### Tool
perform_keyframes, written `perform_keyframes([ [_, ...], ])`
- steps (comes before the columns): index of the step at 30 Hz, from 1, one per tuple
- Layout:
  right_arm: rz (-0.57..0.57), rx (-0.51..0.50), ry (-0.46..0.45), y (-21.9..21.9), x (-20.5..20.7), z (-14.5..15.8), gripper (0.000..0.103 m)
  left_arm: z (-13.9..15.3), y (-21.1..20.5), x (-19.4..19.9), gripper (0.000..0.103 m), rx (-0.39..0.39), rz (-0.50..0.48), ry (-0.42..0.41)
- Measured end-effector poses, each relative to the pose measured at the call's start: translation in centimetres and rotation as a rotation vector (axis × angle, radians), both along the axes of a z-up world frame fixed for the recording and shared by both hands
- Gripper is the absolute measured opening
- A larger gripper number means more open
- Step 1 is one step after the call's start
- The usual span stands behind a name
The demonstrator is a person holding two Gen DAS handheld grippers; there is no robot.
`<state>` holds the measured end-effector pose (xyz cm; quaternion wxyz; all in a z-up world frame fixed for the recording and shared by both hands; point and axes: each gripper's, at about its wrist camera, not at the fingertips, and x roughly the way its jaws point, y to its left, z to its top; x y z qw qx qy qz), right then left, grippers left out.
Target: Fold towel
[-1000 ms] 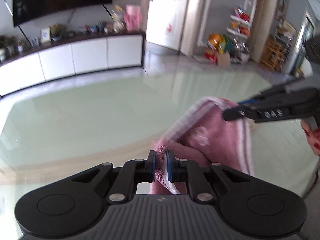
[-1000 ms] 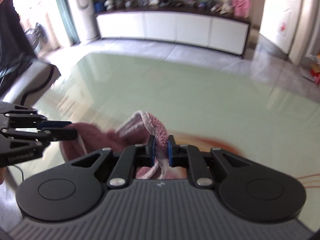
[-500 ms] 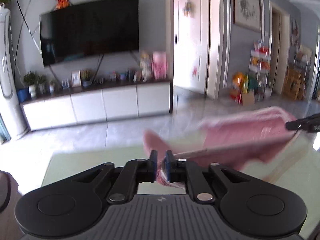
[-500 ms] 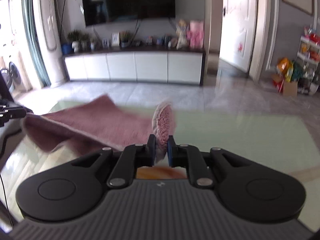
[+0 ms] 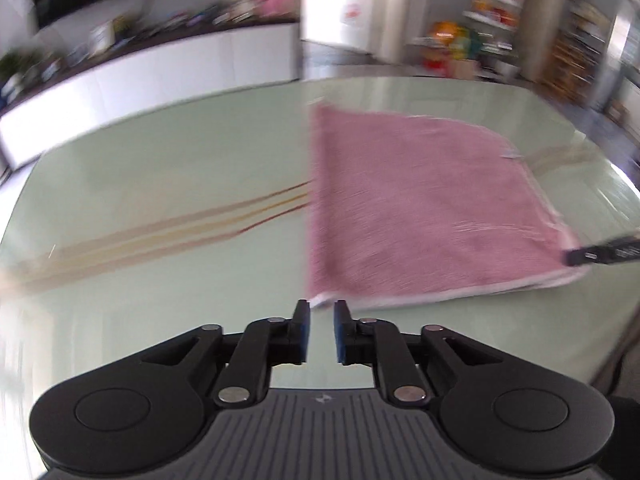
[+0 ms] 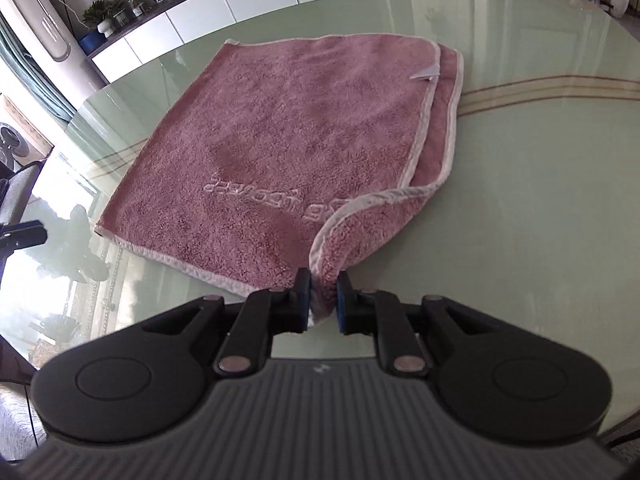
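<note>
Right wrist view: the pink towel (image 6: 280,152), aloft a moment ago, lies folded double on the glass table (image 6: 540,208). The right gripper (image 6: 322,298), jaws just easing apart, has the towel's near corner between them. The left gripper (image 5: 319,330), jaws narrowly parted and empty, sits just off the towel's other near corner, so this fold looks laid.
</note>
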<state>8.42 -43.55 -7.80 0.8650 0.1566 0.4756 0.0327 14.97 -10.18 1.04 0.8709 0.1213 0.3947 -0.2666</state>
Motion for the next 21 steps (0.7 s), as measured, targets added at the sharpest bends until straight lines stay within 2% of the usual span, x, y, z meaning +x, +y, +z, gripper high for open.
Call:
perform_keyframes([
  [2,-0.011,0.021,-0.002,-0.7,-0.1,-0.4,0.034,0.3,-3.8,-0.7,0.023,0.03,-0.153,-0.046],
  [3,-0.013,0.023,0.0,-1.1,-0.2,-0.7,0.034,-0.1,-4.7,-0.8,0.023,0.039,-0.183,-0.051],
  [4,-0.013,0.02,0.004,-1.4,-0.2,-0.9,0.034,-0.7,-7.3,-1.7,0.023,0.073,-0.279,-0.067],
  [6,-0.018,0.031,0.008,-2.1,-0.5,-1.1,0.034,-1.8,-9.4,-2.5,0.023,0.098,-0.347,-0.077],
  [8,-0.027,0.053,0.01,-2.1,-1.2,-0.7,0.032,-3.2,-12.8,-3.3,0.023,0.121,-0.456,-0.081],
  [15,0.001,0.151,-0.018,-4.4,-1.8,-1.9,0.025,-6.0,-19.1,-3.6,0.023,0.075,-0.581,-0.038],
  [21,0.034,0.191,-0.028,-5.5,-2.3,-2.2,0.009,-7.7,-23.1,-3.3,0.023,0.099,-0.649,-0.015],
])
